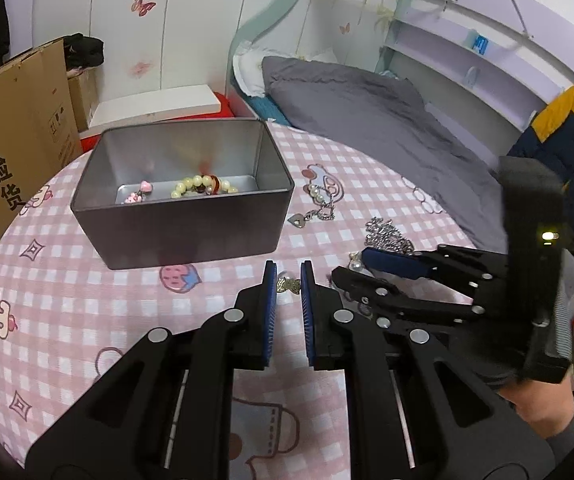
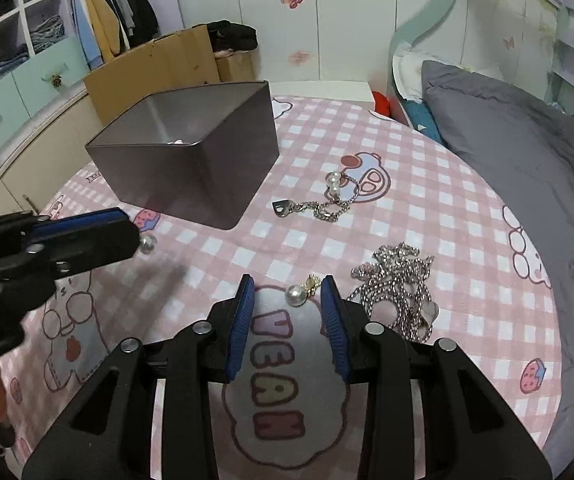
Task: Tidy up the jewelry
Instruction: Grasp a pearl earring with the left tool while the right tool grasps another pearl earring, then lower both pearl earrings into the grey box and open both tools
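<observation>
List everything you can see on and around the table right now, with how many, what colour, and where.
metal tin: one, grey, open, far left of the table
pearl bracelet: one, cream with a red bead, inside the tin
pink charm piece: one, pink, inside the tin, left of the bracelet
heart pendant chain: one, silver with pearls, on the cloth right of the tin
chain pile: one, silver, right of the right gripper
pearl earring: one, white and gold, between the right gripper's fingers
second pearl earring: one, white, at the left gripper's tip
tablecloth: one, pink checked with cartoons
cardboard box: one, brown, left of the table
left gripper: black, blue pads, open
right gripper: black, blue pads, open
</observation>
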Available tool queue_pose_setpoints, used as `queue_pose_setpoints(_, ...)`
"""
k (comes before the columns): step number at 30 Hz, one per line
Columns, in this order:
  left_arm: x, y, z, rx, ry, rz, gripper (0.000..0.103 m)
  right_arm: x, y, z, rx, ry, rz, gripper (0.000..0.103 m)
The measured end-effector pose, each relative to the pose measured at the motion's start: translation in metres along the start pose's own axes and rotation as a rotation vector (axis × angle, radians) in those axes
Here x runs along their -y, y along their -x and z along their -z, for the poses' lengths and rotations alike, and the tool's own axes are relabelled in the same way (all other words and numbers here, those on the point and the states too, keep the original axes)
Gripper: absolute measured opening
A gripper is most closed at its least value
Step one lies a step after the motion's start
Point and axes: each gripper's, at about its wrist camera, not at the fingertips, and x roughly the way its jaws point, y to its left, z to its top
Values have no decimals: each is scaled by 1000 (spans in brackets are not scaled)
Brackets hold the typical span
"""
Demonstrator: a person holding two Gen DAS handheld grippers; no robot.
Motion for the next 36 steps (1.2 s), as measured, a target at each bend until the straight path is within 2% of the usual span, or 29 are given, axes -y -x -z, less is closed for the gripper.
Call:
queue_pose_setpoints(5, -5, 9, -5, 26, 3, 16, 12, -3, -4, 0, -14, 30, 55, 10)
queue_pose_setpoints(11, -18, 22, -15, 61, 32, 64, 12, 2, 6, -4, 5, 7, 41, 9)
queue_pose_setpoints(16, -32, 33, -32, 106, 50, 88, 12, 3, 37, -26, 99, -25, -4, 9)
queue_pose_setpoints(20, -42, 36, -49, 135, 57, 89, 12, -4, 53, -51, 170, -40, -74, 9)
queue_pose_setpoints(26, -63, 19, -70, 104, 85, 104, 12, -16, 47, -79, 199, -47, -157, 9)
queue_pose_setpoints(36, -75, -11, -69, 40, 116, 105, 13, -17, 6, -94, 136, -80, -228, 10)
